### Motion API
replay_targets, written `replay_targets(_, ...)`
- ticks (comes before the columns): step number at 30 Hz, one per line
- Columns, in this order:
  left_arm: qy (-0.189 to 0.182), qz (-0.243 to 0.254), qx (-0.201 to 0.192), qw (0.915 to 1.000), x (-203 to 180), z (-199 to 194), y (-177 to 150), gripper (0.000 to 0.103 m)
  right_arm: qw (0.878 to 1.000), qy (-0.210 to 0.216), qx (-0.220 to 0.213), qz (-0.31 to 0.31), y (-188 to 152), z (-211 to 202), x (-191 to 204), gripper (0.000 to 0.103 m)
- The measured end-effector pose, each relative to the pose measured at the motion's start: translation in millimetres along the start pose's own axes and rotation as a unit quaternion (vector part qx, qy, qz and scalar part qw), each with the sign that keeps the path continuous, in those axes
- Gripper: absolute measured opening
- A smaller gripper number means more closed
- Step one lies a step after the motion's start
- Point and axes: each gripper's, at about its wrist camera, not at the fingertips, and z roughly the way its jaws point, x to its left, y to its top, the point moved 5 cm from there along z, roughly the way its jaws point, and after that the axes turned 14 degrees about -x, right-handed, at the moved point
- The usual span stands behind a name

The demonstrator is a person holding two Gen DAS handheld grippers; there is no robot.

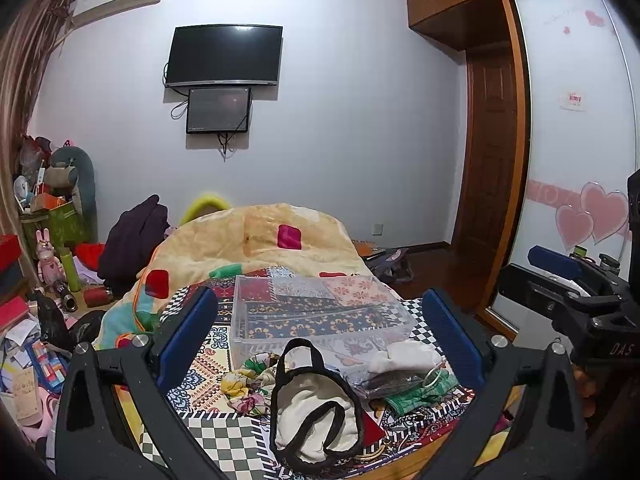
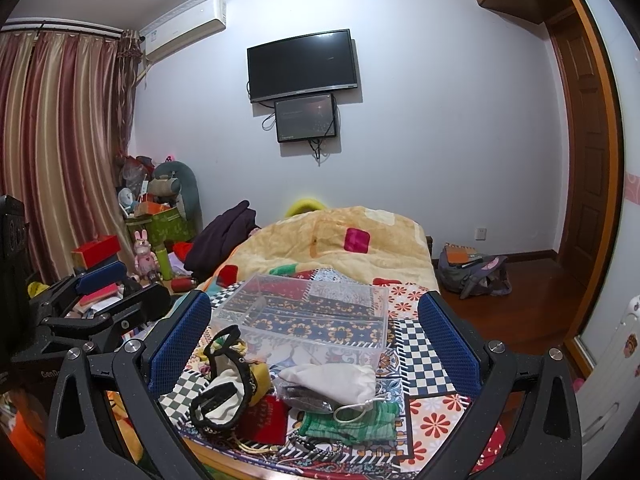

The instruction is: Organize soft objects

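**Caller:** Clear plastic, that's the box [image 1: 320, 312] sitting on the patchwork bedspread [image 2: 424, 344], and the soft things lie in a heap just in front of it.

**Partner:** Left hand-held gripper [image 1: 320, 340] has its blue pads spread wide, nothing between them. It hangs over a cream bag with black straps [image 1: 316, 404].

**Caller:** Beside that bag, to its left, a flowered cloth [image 1: 248, 384]. To its right, a white pouch [image 1: 404, 354] lies on a grey packet [image 1: 390, 384], with green checked cloth [image 1: 424, 394] under them.

**Partner:** Right hand-held gripper [image 2: 316, 344] is just as wide apart, empty too. From its camera the white pouch [image 2: 332, 378] lies dead centre, touching the box's [image 2: 304, 312] near wall.

**Caller:** The cream bag [image 2: 224, 392] is left of it, the green cloth [image 2: 352, 420] nearest the bed's edge.

**Partner:** Behind the box, a yellow quilt [image 2: 340, 248] is bunched up.
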Motion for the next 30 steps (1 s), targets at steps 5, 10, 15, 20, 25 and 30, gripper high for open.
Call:
replay_targets(5, 0.0, -0.003, -0.001, 1.0, 1, -1, 1, 0.103, 1.0, 0.0, -0.002, 0.0, 0, 0, 1, 0.103)
replay_targets(10, -0.001, 0.0, 0.0, 1.0, 1, -1, 1, 0.103, 1.0, 0.003, -0.007, 0.003, 1, -1, 1, 0.103)
replay_targets(15, -0.005, 0.007, 0.004, 1.0, -2, 0, -2, 0.103, 1.0, 0.005, -0.008, 0.013, -2, 0, -3, 0.103)
replay_targets(20, -0.011, 0.008, 0.011, 0.9998, -2, 3, -8, 0.103, 1.0, 0.001, 0.005, 0.021, -11, 5, -11, 0.103)
replay_targets(25, -0.009, 0.016, 0.029, 0.9994, 4, 10, -20, 0.087, 1.0, 0.002, 0.028, 0.014, -27, 13, -13, 0.098)
replay_targets(30, -0.007, 0.001, 0.071, 0.9975, 20, 23, -46, 0.077, 0.998, 0.013, 0.064, 0.017, -46, 25, -16, 0.091)
